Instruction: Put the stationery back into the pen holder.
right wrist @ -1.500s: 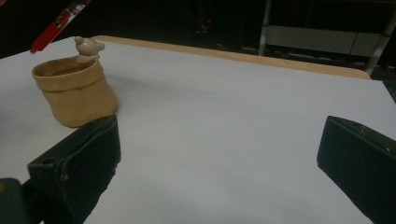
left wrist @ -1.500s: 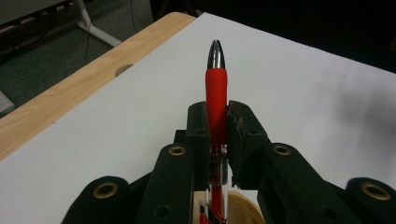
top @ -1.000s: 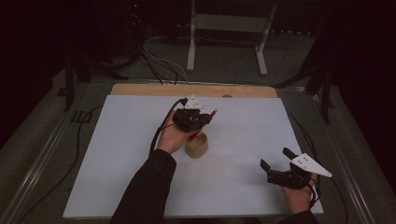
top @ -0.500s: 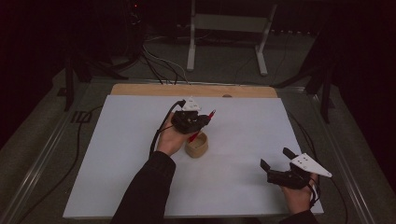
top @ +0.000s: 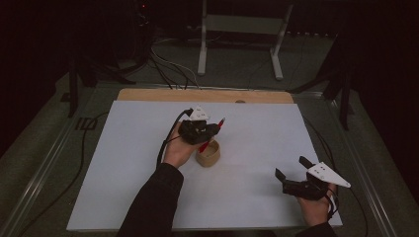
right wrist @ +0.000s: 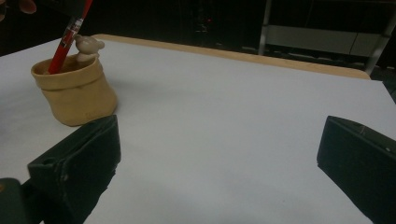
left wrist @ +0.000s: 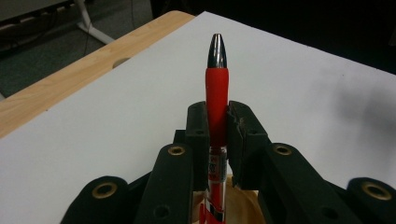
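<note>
White board (top: 123, 163) covers most of the table, with a strip of pale wood (top: 207, 95) showing along its far edge and a small round hole in that strip. Around it the room is dark: grey floor, loose black cables (top: 168, 69) at the far left, and the light metal legs of a stand (top: 237, 44) at the far middle.

Left of centre, the left gripper (top: 205, 131) is held over a small tan pot (top: 208, 154) that stands on the board near its middle. Its jaws are clenched on a red pen (left wrist: 217, 100); in the left gripper view the pads press the red barrel from both sides, the silver tip pointing away toward the far edge. In the right gripper view the pen leans with its lower end inside the pot (right wrist: 74, 91), beside a little bear figure (right wrist: 87, 46) on the rim.

At the near right the right gripper (top: 292, 174) rests low over the board, well apart from the pot, its jaws spread wide with nothing between them.

Compared with the earlier frames, little differs: the left gripper is in nearly the same spot above the pot with the same grip on the pen, and the right gripper has not shifted.
</note>
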The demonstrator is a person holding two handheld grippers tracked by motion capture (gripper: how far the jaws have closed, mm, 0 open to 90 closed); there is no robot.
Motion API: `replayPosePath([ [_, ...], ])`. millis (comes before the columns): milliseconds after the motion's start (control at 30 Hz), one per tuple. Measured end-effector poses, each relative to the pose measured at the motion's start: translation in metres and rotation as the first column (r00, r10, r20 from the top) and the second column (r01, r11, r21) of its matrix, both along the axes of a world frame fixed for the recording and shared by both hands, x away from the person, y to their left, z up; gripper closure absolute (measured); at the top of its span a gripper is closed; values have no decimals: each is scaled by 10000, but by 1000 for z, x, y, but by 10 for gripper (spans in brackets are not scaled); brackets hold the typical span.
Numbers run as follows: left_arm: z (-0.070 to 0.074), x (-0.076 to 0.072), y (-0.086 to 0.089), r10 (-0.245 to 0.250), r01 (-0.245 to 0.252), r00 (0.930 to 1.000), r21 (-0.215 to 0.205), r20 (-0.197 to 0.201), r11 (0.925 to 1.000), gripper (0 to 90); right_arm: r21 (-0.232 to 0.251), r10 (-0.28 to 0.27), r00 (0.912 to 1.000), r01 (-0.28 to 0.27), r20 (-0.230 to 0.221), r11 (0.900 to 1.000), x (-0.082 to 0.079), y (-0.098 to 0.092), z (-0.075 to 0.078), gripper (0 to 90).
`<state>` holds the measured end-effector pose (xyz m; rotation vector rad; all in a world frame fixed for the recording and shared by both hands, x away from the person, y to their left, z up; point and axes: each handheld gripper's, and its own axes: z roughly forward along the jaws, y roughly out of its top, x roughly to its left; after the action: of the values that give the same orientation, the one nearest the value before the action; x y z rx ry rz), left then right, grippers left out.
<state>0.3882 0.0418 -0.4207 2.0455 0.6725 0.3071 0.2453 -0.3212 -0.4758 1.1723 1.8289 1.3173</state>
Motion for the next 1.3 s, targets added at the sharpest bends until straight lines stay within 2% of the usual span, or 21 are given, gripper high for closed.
replayPosePath([
  [500,-7,-9,-1,-77,78,9999,-17,140,10000,800,-45,11,10000,-11,-7,10000,0,0,0,2],
  [800,-12,-13,-1,-72,72,9999,11,81,10000,800,-142,16,10000,-16,-3,9999,0,1,0,2],
  [1000,-20,-14,-6,-214,217,9997,351,-85,9991,790,-192,0,10000,0,-20,9998,-1,2,0,2],
  [1067,-21,-15,-5,-188,191,9998,321,-118,9993,753,-197,-6,10000,6,-18,9998,-1,2,0,2],
  [1167,-20,-16,-3,-197,198,9997,101,-106,9998,613,-204,-12,10000,11,-8,9998,-1,2,0,2],
  [1200,-17,-20,1,7,-7,10000,52,30,10000,613,-205,-16,10000,16,-5,9998,-1,2,0,2],
  [1233,-14,-22,3,179,-179,9998,83,109,9998,492,-199,-10,10000,10,8,9998,-1,2,0,2],
  [1300,-11,-27,8,388,-391,9989,81,267,9992,401,-202,-4,10000,3,-15,9998,0,2,0,2],
])
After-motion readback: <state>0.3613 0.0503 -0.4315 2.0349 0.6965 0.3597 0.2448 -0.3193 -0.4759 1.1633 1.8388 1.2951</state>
